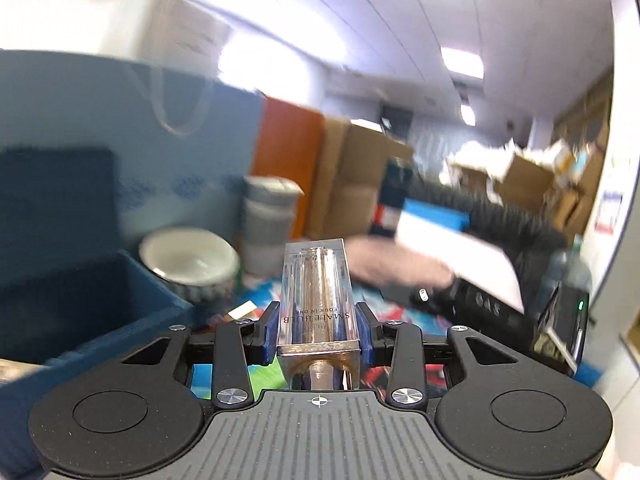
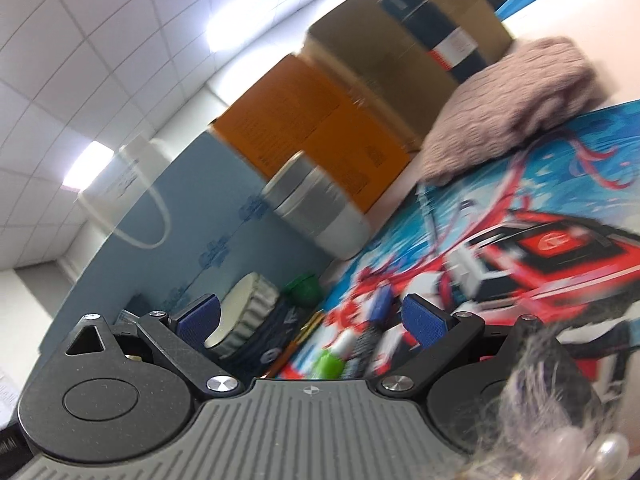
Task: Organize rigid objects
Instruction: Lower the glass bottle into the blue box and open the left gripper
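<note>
My left gripper (image 1: 319, 326) is shut on a clear rectangular bottle (image 1: 318, 288) printed "SMALL BULB", held lengthwise above the colourful mat (image 1: 400, 312). A dark blue open box (image 1: 80, 292) lies to the left, with a white ribbed bowl (image 1: 190, 262) just behind it. My right gripper (image 2: 312, 318) is open and empty, tilted above the mat (image 2: 520, 208). The bowl (image 2: 244, 312) shows on its left, beside a green object (image 2: 304, 286). Small blurred pieces (image 2: 332, 360) lie on the mat between the fingers.
A grey stacked canister (image 1: 270, 220) (image 2: 320, 208) stands by a light blue bag (image 1: 120, 120), an orange box (image 2: 312, 128) and cardboard boxes (image 2: 400, 60). A pink knitted cloth (image 2: 508, 108) lies on the mat. The other gripper's black body (image 1: 500, 312) is at the right.
</note>
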`<state>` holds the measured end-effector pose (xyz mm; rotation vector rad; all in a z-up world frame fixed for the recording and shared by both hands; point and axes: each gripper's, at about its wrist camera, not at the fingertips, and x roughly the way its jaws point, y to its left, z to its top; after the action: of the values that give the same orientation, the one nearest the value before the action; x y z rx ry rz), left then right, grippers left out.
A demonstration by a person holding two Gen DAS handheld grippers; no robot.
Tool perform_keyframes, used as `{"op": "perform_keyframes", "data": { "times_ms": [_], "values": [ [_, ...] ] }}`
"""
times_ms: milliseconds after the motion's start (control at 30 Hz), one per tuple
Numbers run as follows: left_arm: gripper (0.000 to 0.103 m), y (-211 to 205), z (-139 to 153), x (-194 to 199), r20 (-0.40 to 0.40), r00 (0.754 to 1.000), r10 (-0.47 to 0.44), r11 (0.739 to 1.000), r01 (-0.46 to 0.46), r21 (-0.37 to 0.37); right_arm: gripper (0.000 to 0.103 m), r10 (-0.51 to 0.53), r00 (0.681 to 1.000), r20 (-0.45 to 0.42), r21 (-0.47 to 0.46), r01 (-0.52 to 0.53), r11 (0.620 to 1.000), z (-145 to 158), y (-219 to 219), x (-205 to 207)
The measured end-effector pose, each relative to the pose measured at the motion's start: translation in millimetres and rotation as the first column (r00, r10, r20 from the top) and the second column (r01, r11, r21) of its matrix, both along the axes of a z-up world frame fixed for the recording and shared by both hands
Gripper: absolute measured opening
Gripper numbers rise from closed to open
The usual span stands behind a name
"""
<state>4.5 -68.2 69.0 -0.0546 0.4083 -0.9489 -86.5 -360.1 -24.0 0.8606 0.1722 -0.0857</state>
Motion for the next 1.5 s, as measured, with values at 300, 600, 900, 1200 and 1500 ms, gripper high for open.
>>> {"op": "perform_keyframes", "data": {
  "times_ms": [300,600,900,1200,1500],
  "values": [
    [0.036,63.3,42.2,25.4,0.188,0.954,0.234,0.968,-0.247,0.047,0.098,0.187,0.979,0.083,-0.044,-0.184,0.982,50.5,59.3,43.4],
    [0.036,67.6,21.3,89.8,0.305,0.948,0.093,0.901,-0.211,0.379,0.098,0.192,0.98,0.045,-0.047,-0.19,0.981,30.6,80.3,64.6],
    [0.035,38.1,-16.4,126.9,0.068,0.995,-0.076,0.878,0.035,0.477,0.098,0.169,0.985,0.02,0.014,-0.17,0.985,12.9,63.3,66.7],
    [0.038,43.2,-27.3,149.6,-0.112,0.992,0.055,0.891,0.002,0.453,0.098,0.171,0.985,-0.008,0.037,-0.17,0.985,7.5,62.6,71.5],
    [0.063,61.7,-7.8,121.7,-0.012,0.984,0.177,0.931,-0.163,0.327,0.098,0.17,0.984,-0.053,0.051,-0.167,0.985,0.4,61.6,74.4]
  ]
}}
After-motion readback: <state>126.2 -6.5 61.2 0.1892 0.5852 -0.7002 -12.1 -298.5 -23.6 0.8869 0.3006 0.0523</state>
